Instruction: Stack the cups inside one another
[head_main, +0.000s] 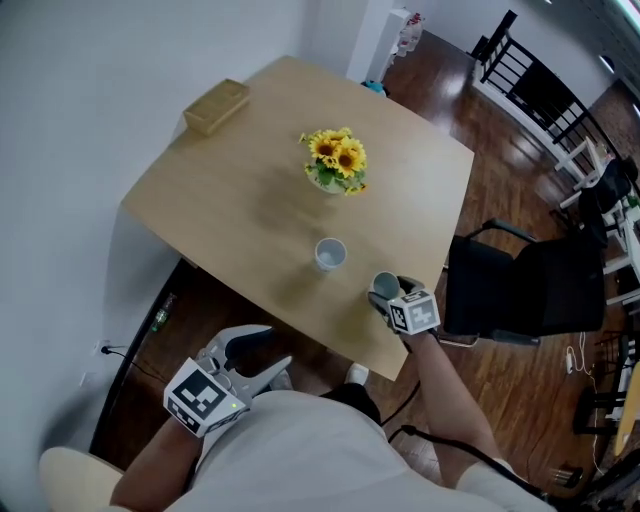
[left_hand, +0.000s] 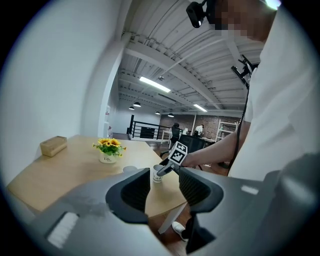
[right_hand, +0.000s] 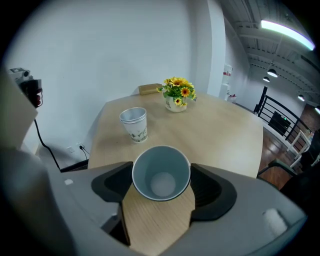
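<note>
Two pale paper cups are on the wooden table (head_main: 250, 200). One cup (head_main: 330, 253) (right_hand: 134, 124) stands upright and free near the middle front. The other cup (head_main: 386, 286) (right_hand: 161, 172) is upright at the table's front right corner, and my right gripper (head_main: 388, 297) (right_hand: 161, 181) is shut on it, one jaw on each side. In the left gripper view this held cup (left_hand: 156, 174) shows beyond the jaws. My left gripper (head_main: 272, 350) (left_hand: 164, 176) hangs off the table, below its front edge, open with nothing between its jaws.
A pot of sunflowers (head_main: 337, 162) (right_hand: 176, 95) stands mid-table behind the free cup. A wooden box (head_main: 216, 106) (right_hand: 150, 89) lies at the far left corner. A black chair (head_main: 520, 285) is just right of the table.
</note>
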